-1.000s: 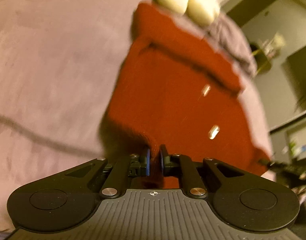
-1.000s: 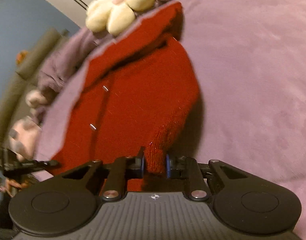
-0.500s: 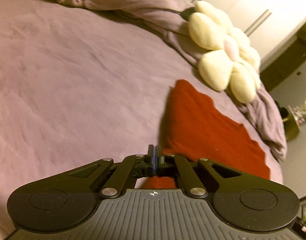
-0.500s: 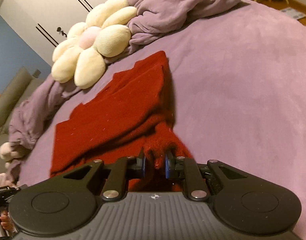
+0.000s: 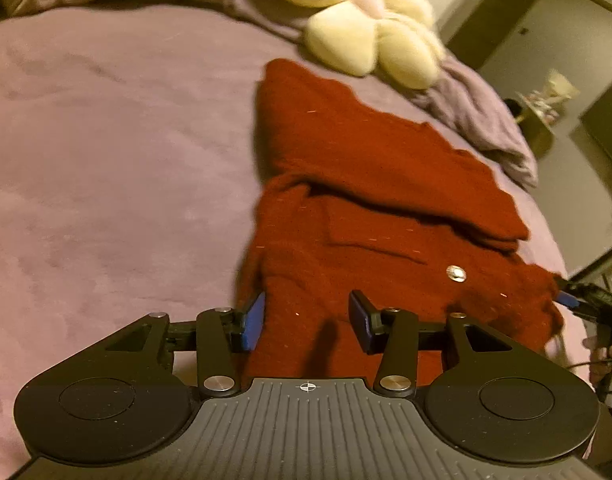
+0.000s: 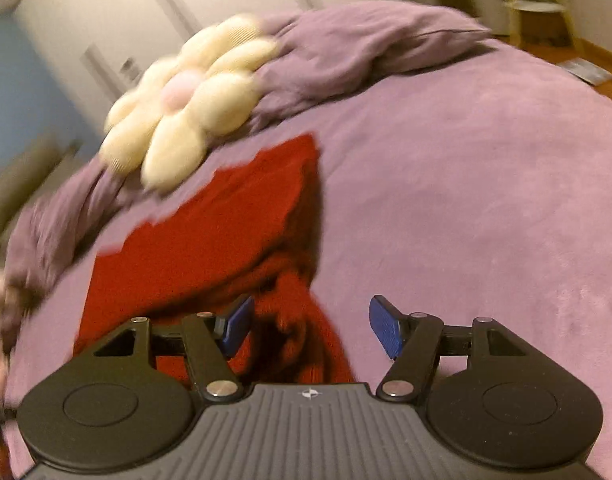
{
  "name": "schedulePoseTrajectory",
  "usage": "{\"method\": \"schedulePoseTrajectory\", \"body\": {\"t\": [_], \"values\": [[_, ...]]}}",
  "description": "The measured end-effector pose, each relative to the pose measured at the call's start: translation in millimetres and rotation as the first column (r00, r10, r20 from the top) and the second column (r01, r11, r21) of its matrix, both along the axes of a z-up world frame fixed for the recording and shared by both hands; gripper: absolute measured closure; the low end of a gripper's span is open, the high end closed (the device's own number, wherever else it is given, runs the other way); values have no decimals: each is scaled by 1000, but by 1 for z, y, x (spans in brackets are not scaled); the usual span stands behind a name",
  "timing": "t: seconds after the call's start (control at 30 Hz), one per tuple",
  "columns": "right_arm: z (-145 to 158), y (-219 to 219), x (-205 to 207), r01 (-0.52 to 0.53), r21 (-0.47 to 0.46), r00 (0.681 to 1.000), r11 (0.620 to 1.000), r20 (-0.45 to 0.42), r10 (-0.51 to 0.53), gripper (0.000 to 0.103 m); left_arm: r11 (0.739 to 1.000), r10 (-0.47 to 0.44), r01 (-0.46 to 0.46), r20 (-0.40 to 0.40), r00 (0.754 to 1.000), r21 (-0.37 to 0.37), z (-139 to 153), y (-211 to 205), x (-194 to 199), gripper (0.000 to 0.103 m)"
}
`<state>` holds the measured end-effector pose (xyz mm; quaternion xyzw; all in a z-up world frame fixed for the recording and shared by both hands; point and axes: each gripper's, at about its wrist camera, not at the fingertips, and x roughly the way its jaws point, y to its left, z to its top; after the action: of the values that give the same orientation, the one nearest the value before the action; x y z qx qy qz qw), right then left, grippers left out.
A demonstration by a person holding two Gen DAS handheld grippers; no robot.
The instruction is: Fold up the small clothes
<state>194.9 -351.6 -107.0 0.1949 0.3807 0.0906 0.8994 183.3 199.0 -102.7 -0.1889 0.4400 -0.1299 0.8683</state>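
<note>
A red knitted garment [image 5: 369,184] lies folded over on a bed covered by a purple blanket [image 5: 106,152]. One layer is doubled back across the middle, and a small round metal snap [image 5: 456,273] shows on the nearer layer.

In the left wrist view, the left tongs [image 5: 306,320] sit low over the near edge of the garment. Their jaws have just been opening and now stand spread, with red knit lying between the blue pads [image 5: 253,322] but not pressed by them.

In the right wrist view, the right tongs [image 6: 309,330] have also just been opening and stand wide apart. A bunched corner of the garment lies between them, nearer the left pad, loose and not gripped.

Beyond the garment, a cream flower-shaped cushion [image 6: 178,120] with a pink centre rests against a rumpled purple duvet [image 6: 345,52] at the head of the bed. The right view is blurred.
</note>
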Motion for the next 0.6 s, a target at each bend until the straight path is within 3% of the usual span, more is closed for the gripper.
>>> {"method": "schedulePoseTrajectory", "body": {"t": [0.07,0.17,0.37,0.4,0.5,0.6], "values": [[1,9,-4,-77,-42,997,996,13,77,38,999,-45,45,-3,999,-6,-1,-8,-2,54],[1,21,-7,-156,-91,987,984,25,159,38,994,-96,96,1,995,49,-1,-21,1,54],[2,39,1,-240,-197,967,951,34,251,39,993,-78,76,10,997,88,-4,-24,3,80],[3,42,1,-259,-218,961,941,41,273,39,993,-78,77,9,997,91,-4,-23,2,90],[9,46,0,-291,-262,948,920,53,315,39,993,-64,61,29,998,106,-3,-23,0,91],[13,40,1,-277,-250,952,928,59,300,39,996,-25,19,73,997,87,6,-19,-3,92]]}}
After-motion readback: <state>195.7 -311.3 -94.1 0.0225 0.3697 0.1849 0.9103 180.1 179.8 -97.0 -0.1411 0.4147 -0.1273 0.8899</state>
